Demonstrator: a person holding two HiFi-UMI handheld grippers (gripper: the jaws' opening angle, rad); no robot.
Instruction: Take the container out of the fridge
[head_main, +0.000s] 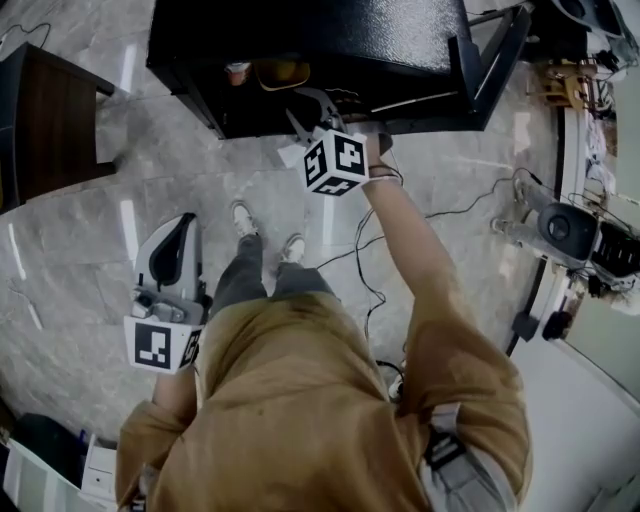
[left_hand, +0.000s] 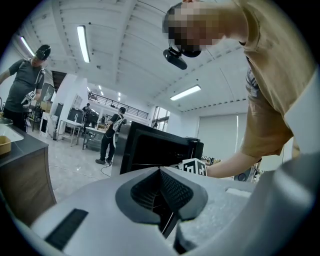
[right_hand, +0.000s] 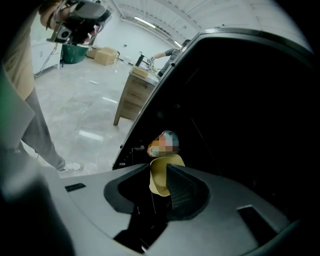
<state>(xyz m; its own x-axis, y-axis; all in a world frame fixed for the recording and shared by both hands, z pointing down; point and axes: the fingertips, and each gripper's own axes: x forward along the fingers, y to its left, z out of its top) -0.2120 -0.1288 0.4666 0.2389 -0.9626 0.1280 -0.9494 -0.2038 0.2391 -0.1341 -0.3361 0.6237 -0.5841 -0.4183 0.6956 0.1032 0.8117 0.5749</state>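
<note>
A black fridge (head_main: 330, 40) stands open on the floor. On its shelf sit a yellow container (head_main: 283, 72) and a small cup (head_main: 237, 72) to its left. My right gripper (head_main: 302, 108) reaches into the opening, just short of the container. In the right gripper view the yellow container (right_hand: 166, 164) shows in the gap between the jaws of my right gripper (right_hand: 158, 172), which stand apart without pressing on it. My left gripper (head_main: 183, 224) hangs low at the person's left side, far from the fridge. In its own view the left gripper (left_hand: 161, 176) is shut with nothing in it.
The fridge door (head_main: 490, 60) stands open at the right. A dark wooden cabinet (head_main: 50, 120) is at the left. Cables (head_main: 470, 200) and equipment (head_main: 565, 230) lie on the floor at the right. Other people (left_hand: 112, 132) stand far off.
</note>
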